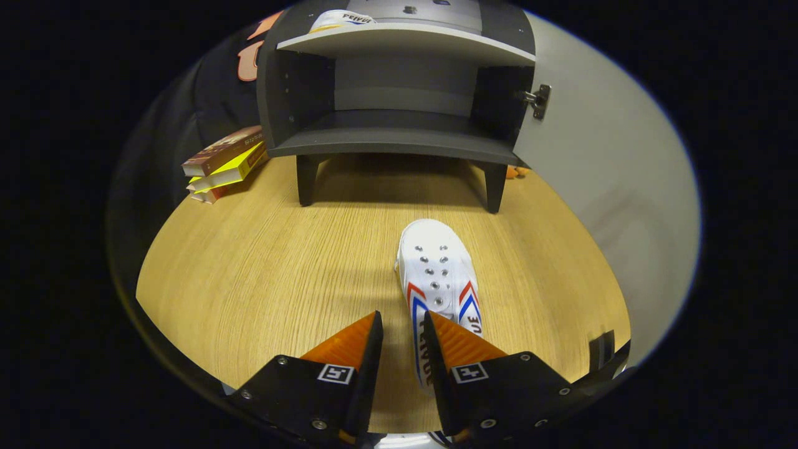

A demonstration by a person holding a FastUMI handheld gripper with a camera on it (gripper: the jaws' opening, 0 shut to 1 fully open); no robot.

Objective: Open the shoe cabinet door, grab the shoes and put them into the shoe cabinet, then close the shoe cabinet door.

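The shoe cabinet [399,93] stands at the far side of the wooden table [249,268], dark grey, raised on short legs, with its door [598,168] swung wide open to the right so that the pale inner face of the door and a metal hinge [537,100] at its edge are seen. Inside, a light shelf [405,42] divides the cabinet; the lower compartment beneath it holds nothing that can be made out, and on top of the shelf one white shoe [341,20] already rests, partly cut off at the upper limit of the view. To the left of the cabinet, beside its leg, lies a small stack of books [224,163], brown on top, yellow in the middle. Behind the right leg a small orange thing [516,171] peeks out, too hidden to identify. On the open table in front of the cabinet lies the second white shoe [439,274], with red and blue stripes on its sides, toe pointing toward the cabinet and heel toward the gripper [403,324]. The gripper's fingers are spread a little apart and clamp nothing: the right finger [461,349] overlaps the shoe's heel end, the left finger [349,346] sits beside the shoe over bare wood.
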